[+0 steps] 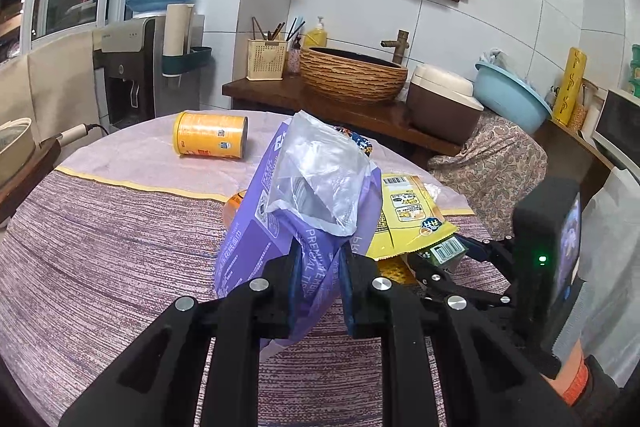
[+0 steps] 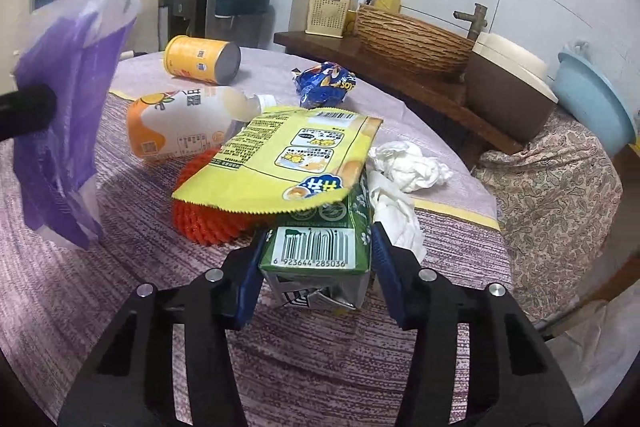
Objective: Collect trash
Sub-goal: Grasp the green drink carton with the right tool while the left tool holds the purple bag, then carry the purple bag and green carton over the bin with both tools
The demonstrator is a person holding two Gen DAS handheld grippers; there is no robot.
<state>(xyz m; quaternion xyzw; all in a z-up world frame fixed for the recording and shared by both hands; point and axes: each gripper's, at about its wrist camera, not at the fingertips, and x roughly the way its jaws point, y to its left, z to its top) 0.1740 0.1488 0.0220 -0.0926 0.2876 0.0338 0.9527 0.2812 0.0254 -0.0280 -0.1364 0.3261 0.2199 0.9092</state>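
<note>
Low centre of the right view, our right gripper (image 2: 316,259) brackets the green carton (image 2: 310,249) under the yellow packet (image 2: 288,163), which may drag along, while our left gripper (image 1: 320,275) clamps the purple bag (image 1: 296,227).

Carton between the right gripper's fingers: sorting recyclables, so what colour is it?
Green carton with a white barcode panel; clearest in the right wrist view.

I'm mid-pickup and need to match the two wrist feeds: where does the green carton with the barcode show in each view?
Left wrist view: the green carton sits right of centre, low, under the yellow snack bag, between the fingers of the right gripper.
Right wrist view: bottom centre, barcode facing the camera, between the right gripper's blue pads.
Shared landmark: the yellow can lying on its side at the table's far edge.
</note>
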